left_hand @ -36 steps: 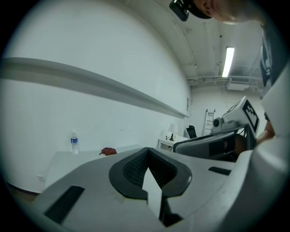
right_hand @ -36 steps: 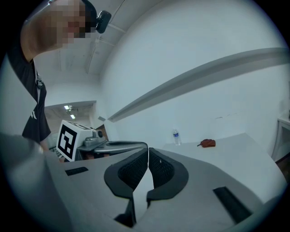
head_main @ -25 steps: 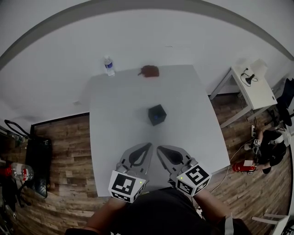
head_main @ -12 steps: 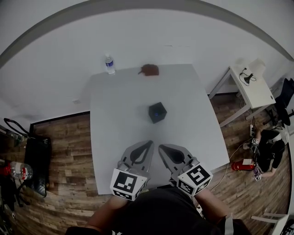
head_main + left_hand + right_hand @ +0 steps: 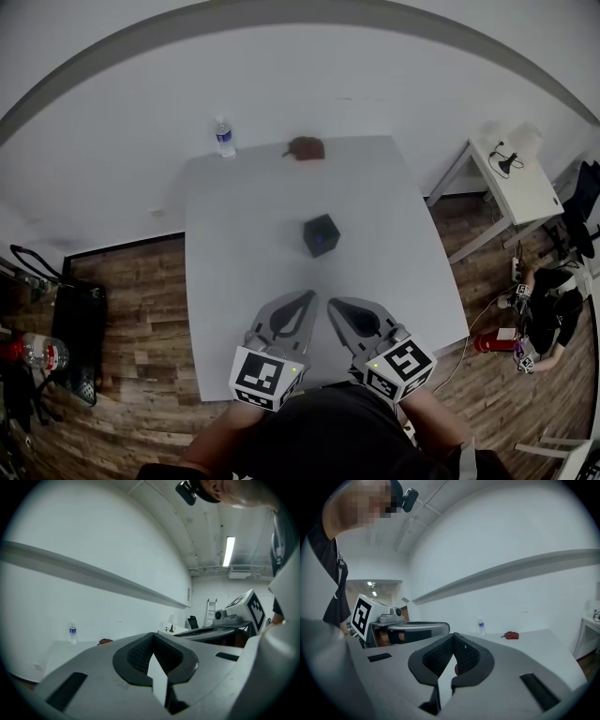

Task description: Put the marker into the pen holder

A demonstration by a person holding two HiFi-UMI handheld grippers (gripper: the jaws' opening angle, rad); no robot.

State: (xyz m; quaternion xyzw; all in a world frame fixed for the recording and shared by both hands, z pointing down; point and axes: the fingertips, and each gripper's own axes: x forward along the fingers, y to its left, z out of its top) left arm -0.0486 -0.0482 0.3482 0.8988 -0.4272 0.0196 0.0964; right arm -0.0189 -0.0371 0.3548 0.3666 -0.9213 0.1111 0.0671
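A black cube-shaped pen holder [image 5: 321, 234] stands near the middle of the white table [image 5: 244, 206]. A bit of blue shows at its opening; I cannot tell whether that is the marker. No loose marker is visible on the table. My left gripper [image 5: 307, 296] [image 5: 152, 635] and right gripper [image 5: 331, 303] [image 5: 453, 635] hover side by side over the table's near edge, well short of the holder. Both are shut, with their tips together and nothing clearly held.
A water bottle [image 5: 223, 137] [image 5: 72, 633] [image 5: 481, 626] stands at the table's far left corner. A small reddish-brown object [image 5: 305, 147] [image 5: 512, 635] lies at the far edge. A white side table with a lamp [image 5: 511, 178] stands to the right on the wood floor, and a black bag [image 5: 77, 323] to the left.
Both grippers stay shut and have shifted only slightly to the right along the near edge. The holder has not moved.
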